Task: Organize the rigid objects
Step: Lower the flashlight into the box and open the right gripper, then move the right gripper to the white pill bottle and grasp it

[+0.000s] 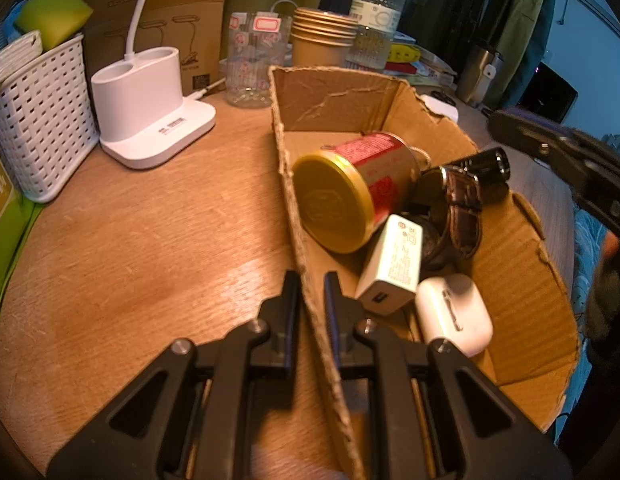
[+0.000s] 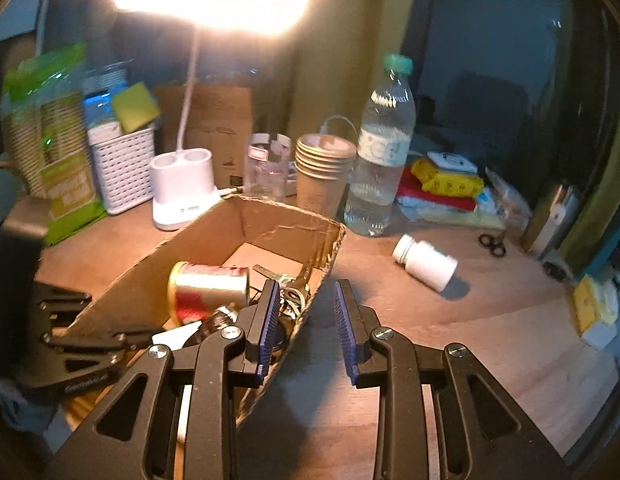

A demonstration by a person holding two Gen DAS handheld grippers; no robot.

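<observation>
An open cardboard box [image 1: 522, 280] lies on the wooden desk [image 1: 129, 248]. In it are a red and gold can [image 1: 350, 188], a white charger [image 1: 394, 264], a white earbud case [image 1: 454, 312], a brown watch strap [image 1: 464, 216] and a black cylinder [image 1: 490, 166]. My left gripper [image 1: 312, 280] is shut on the box's near left wall [image 1: 305, 264]. My right gripper [image 2: 307, 292] is open and empty, straddling the box's right wall [image 2: 310, 304]. The box [image 2: 213, 236] and can [image 2: 207, 288] also show in the right wrist view. A white pill bottle [image 2: 426, 262] lies on the desk to the right.
Behind the box stand a white lamp base [image 1: 149, 104], a white basket [image 1: 37, 120], a clear jar [image 1: 253, 64], stacked paper cups [image 1: 322, 38] and a water bottle [image 2: 380, 156]. Packets [image 2: 446, 184], scissors [image 2: 492, 242] and a yellow sponge [image 2: 590, 304] lie at the right.
</observation>
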